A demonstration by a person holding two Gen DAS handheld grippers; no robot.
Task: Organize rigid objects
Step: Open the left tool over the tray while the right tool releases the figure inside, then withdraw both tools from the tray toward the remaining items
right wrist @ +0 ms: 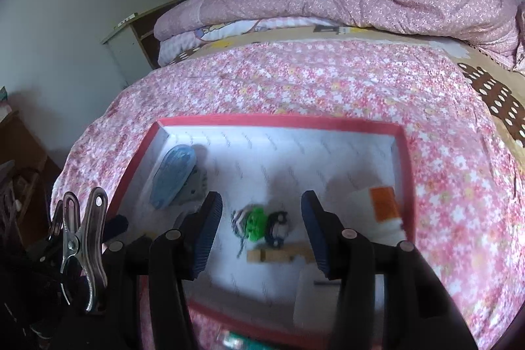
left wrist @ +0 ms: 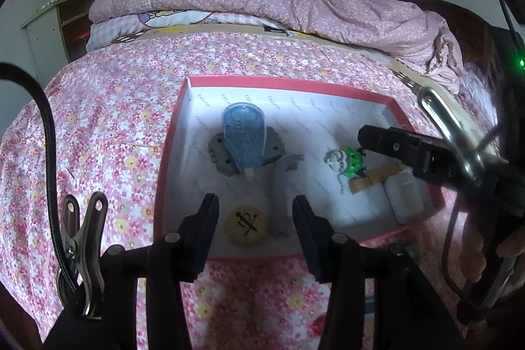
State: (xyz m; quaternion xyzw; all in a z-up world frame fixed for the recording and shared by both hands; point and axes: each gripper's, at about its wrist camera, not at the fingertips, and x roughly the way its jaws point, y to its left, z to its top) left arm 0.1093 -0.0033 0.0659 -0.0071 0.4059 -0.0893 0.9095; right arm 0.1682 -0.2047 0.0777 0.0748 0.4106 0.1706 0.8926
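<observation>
A red-rimmed box (left wrist: 170, 133) is lying on the flowered bed (left wrist: 108, 120), holding a blue dispenser (left wrist: 242, 136), a round yellow token (left wrist: 246, 225), a green toy (left wrist: 347, 161) and a wooden block (left wrist: 370, 179). The left tool (left wrist: 256, 215) is hovering over the token, jaws apart, gripping nothing. The right tool (right wrist: 261, 227) is hanging over the toy, likewise parted and empty.
</observation>
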